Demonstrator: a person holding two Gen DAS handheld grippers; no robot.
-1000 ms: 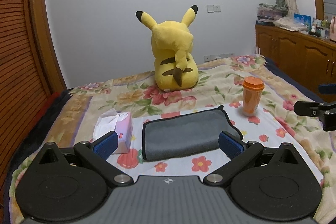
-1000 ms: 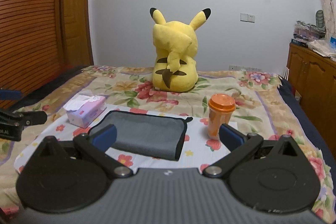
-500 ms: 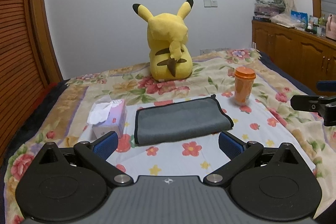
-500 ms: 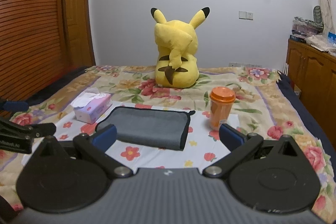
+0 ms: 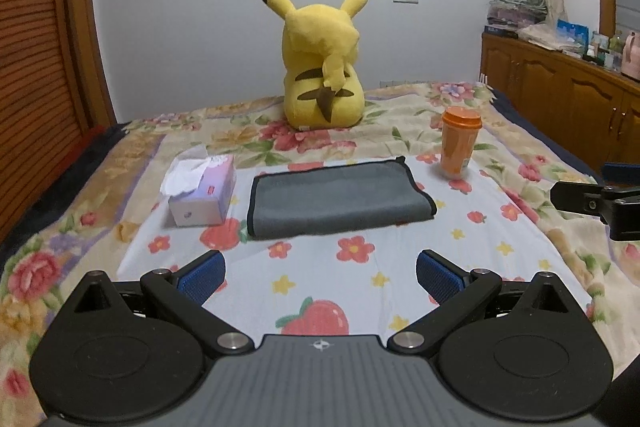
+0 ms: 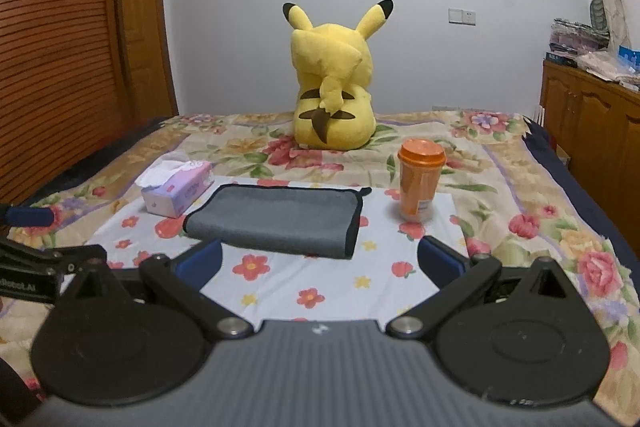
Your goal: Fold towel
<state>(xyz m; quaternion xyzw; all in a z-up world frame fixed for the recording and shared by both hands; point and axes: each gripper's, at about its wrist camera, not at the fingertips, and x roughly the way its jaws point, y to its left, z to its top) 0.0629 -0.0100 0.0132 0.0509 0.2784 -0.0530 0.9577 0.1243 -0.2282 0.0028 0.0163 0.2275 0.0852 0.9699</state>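
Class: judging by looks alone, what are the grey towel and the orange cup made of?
Grey towel: probably microfibre cloth; matte, fuzzy surface, stitched black edging, soft folded edge. Orange cup: likely plastic; smooth, slightly translucent wall, opaque orange lid.

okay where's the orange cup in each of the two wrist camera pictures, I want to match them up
Left wrist view: the orange cup stands right of centre, beyond the far right corner of the grey towel.
Right wrist view: the orange cup stands right of centre, just right of the grey towel, apart from it.
Shared landmark: the yellow plush toy sits behind both, facing the wall.
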